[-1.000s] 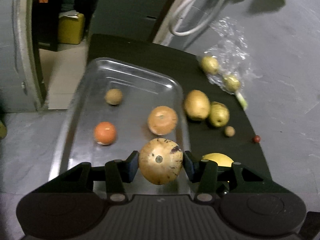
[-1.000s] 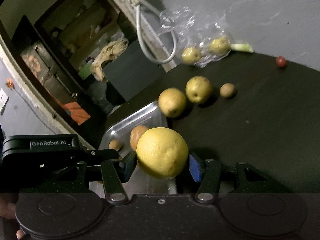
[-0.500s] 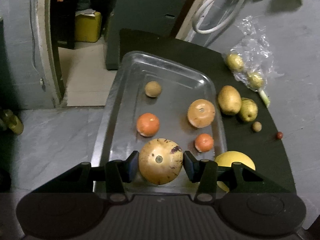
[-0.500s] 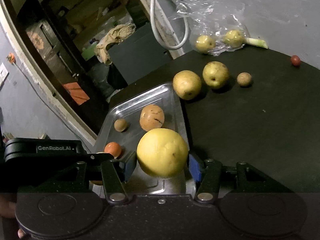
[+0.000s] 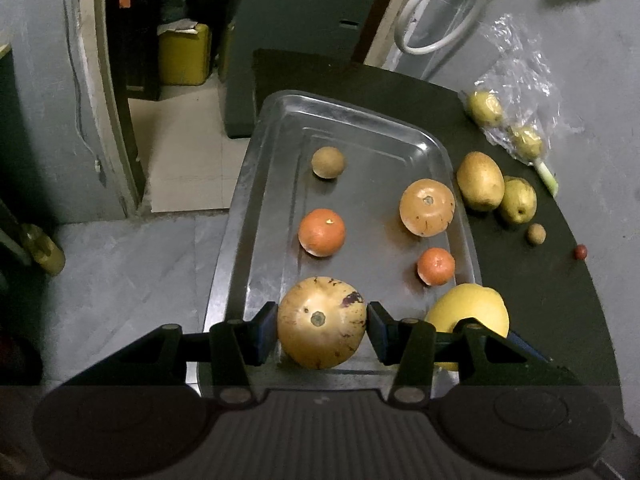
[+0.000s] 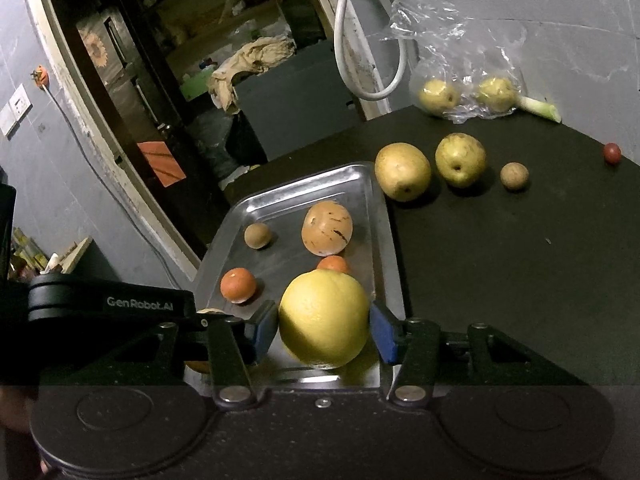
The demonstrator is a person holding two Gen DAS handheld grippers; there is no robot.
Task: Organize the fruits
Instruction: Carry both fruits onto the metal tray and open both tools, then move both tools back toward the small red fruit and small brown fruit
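Four fruits lie in the tray (image 5: 256,184). The left gripper (image 5: 322,322) clamps a speckled melon (image 5: 322,322) and the right gripper (image 6: 324,326) a yellow citrus (image 6: 324,318) above its near end (neither released); two pears (image 6: 460,159) wait on the table (image 6: 520,260).

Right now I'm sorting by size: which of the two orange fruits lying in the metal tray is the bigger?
The orange fruit on the tray's left side; the smaller orange fruit lies near the right rim.

Tan round fruit with purple-brown speckles (image 5: 321,322). Plain yellow round citrus (image 6: 324,318). Shiny silver metal tray (image 5: 264,184). Two orange tangerines (image 5: 321,232). Black tabletop (image 6: 500,248). Blue pads (image 6: 383,332) on jaws. Small red berry (image 6: 612,153).
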